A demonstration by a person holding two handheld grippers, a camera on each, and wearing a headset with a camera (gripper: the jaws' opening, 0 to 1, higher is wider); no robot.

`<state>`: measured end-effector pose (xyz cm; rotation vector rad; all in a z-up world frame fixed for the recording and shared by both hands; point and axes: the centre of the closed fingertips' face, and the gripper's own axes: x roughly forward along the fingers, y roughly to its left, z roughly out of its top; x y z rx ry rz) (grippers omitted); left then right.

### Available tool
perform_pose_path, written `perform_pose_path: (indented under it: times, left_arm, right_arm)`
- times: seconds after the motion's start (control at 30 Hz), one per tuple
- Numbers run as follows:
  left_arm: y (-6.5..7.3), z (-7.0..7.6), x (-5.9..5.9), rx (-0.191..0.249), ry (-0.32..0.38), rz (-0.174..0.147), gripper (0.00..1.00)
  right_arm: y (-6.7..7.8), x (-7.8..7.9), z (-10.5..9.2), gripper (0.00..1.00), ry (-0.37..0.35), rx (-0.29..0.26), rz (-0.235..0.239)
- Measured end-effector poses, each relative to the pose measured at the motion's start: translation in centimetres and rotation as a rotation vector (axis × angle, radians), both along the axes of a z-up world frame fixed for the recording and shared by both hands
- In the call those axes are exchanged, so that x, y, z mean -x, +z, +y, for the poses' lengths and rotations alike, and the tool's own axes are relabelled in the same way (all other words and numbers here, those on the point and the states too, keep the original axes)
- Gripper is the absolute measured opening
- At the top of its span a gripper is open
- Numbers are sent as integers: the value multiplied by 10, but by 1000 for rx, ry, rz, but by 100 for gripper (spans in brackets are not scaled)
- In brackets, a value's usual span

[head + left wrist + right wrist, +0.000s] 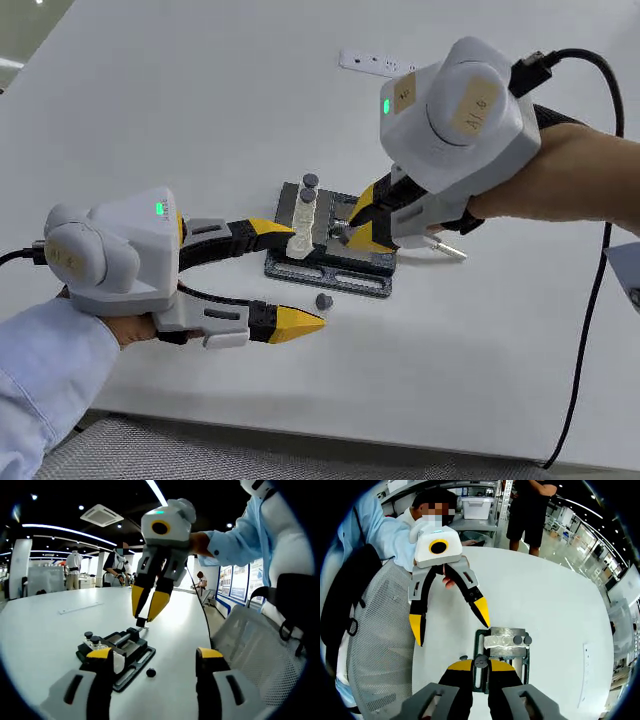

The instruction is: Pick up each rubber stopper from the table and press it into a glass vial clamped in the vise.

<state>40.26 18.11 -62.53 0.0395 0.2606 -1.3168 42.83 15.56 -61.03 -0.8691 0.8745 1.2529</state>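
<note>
A black vise on the white table clamps a row of glass vials; two carry grey rubber stoppers. My right gripper is shut on another grey stopper just above the vise, right of the vials. My left gripper is open and holds nothing, its upper tip beside the vials, its lower tip near a loose stopper on the table in front of the vise. In the left gripper view the right gripper hangs over the vise with the loose stopper nearby.
The vise's metal handle sticks out to the right. A white power strip lies at the table's far side. A black cable trails off the right edge. A mesh chair stands at the table's near edge, and people stand beyond.
</note>
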Motion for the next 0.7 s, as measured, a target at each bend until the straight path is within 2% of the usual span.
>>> perform_pose_path:
  times: [0.13, 0.4, 0.7]
  left_arm:
    - [-6, 4, -3, -35, 18, -7, 70]
    - [-10, 12, -8, -42, 62, -7, 75]
    - [-18, 16, -10, -78, 91, -7, 79]
  right_arm:
    - [-3, -13, 5, 7, 12, 18, -3]
    - [-9, -23, 9, 7, 47, 67, -1]
    - [-18, -36, 14, 7, 67, 107, 4]
